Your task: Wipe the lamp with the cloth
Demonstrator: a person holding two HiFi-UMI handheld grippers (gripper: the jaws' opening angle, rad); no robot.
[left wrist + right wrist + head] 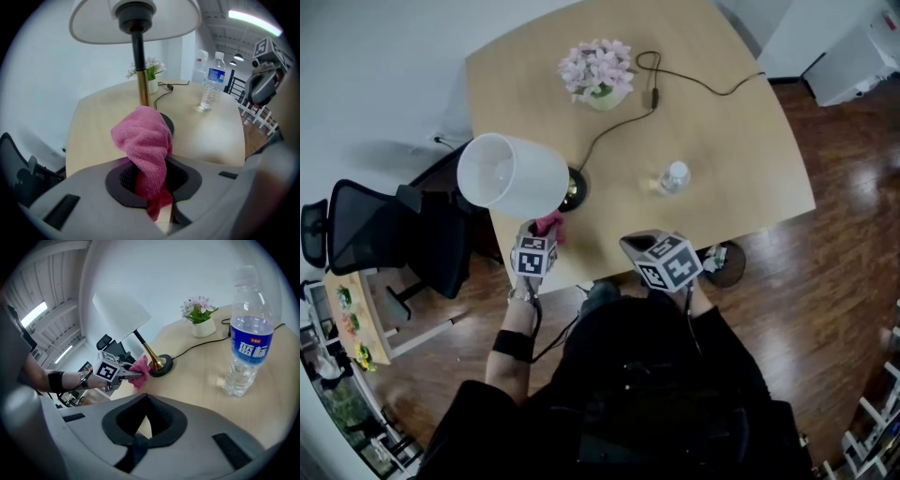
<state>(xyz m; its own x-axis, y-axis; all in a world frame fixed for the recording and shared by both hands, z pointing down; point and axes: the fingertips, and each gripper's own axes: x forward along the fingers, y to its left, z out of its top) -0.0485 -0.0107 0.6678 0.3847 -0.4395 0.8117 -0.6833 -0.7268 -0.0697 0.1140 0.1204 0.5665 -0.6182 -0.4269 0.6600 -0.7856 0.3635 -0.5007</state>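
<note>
A table lamp stands near the table's left edge, with a white shade (pixel 512 176), a brass stem (pixel 142 88) and a black round base (pixel 162 366). My left gripper (pixel 542 236) is shut on a pink cloth (pixel 146 149), which bunches up out of its jaws just in front of the lamp's base. The cloth (pixel 140 371) shows beside the base in the right gripper view too. My right gripper (pixel 649 249) hovers over the table's near edge, shut and holding nothing.
A clear water bottle (pixel 672 177) with a blue label stands right of the lamp. A white pot of pink flowers (pixel 599 73) sits at the back, and the lamp's black cord (pixel 705 86) runs across the wooden table (pixel 741 159). A black office chair (pixel 380 237) stands left of the table.
</note>
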